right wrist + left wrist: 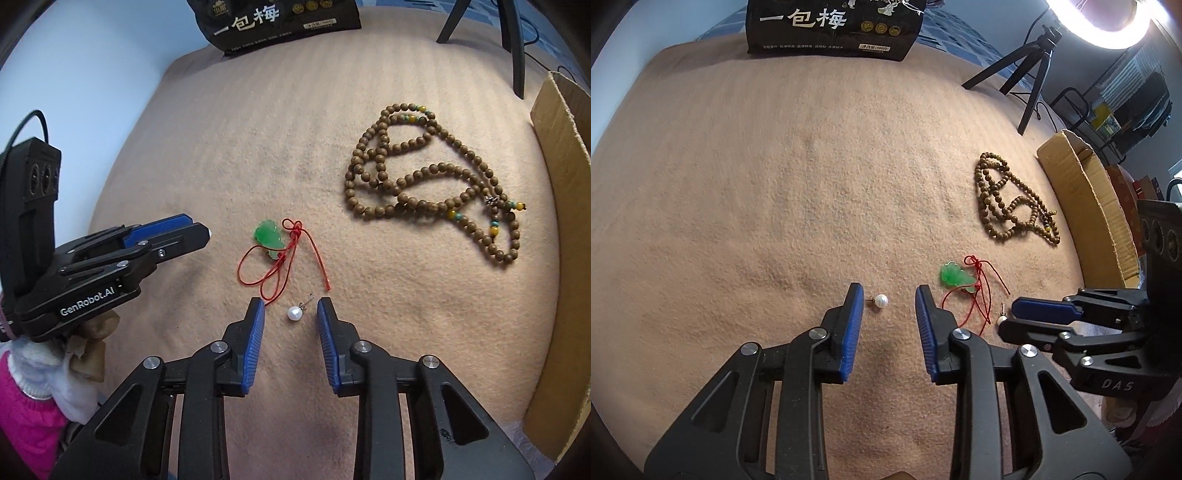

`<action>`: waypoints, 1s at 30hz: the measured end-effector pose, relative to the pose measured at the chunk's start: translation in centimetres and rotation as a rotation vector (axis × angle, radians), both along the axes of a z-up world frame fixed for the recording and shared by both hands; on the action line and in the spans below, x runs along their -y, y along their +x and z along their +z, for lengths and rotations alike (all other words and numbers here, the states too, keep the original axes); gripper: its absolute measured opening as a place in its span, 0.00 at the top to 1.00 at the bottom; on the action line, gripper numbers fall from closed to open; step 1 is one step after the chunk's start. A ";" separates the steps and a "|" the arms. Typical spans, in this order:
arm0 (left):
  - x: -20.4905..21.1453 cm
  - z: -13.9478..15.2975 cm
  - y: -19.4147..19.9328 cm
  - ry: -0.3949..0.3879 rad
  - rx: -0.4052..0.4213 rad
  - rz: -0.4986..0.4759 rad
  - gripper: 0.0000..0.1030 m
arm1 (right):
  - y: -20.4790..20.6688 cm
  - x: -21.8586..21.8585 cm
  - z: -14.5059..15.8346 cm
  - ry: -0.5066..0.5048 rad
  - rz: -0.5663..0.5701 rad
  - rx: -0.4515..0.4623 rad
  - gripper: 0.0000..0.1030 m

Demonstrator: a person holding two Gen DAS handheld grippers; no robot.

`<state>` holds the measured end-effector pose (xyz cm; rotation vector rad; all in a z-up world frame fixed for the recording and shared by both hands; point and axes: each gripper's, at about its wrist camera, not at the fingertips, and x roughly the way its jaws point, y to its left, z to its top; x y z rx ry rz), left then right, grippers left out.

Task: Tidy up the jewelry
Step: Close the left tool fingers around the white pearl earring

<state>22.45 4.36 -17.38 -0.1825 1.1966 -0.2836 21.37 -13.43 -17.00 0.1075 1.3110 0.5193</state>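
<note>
My left gripper (889, 295) is open, low over the tan blanket, with a white pearl earring (881, 301) between its fingertips, close to the left finger. My right gripper (291, 306) is open with a second pearl earring (295, 313) between its fingertips. A green jade pendant (953, 275) on a red cord (979, 295) lies just right of my left gripper; it also shows in the right wrist view (267, 236). A brown bead necklace (436, 177) lies further right, also seen in the left wrist view (1008, 199).
A cardboard box (565, 221) stands at the blanket's right edge. A black snack bag (831, 26) stands at the far edge. A black tripod (1030, 74) with a ring light stands at the back right.
</note>
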 end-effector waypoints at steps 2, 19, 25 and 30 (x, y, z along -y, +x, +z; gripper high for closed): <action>0.0 -0.1 0.1 -0.001 -0.003 0.001 0.72 | 0.1 -0.2 -0.2 -0.009 -0.001 -0.001 0.76; 0.9 -1.7 0.8 0.081 -0.012 -0.006 0.84 | 1.0 -1.9 -0.7 -0.076 0.003 0.010 0.87; 0.5 -1.7 0.8 0.081 -0.011 -0.006 0.88 | 0.6 -2.1 -1.1 -0.087 0.000 0.027 0.93; 0.4 -1.2 0.5 0.067 0.001 -0.003 0.92 | 0.4 -2.0 -0.5 -0.085 -0.003 0.049 0.93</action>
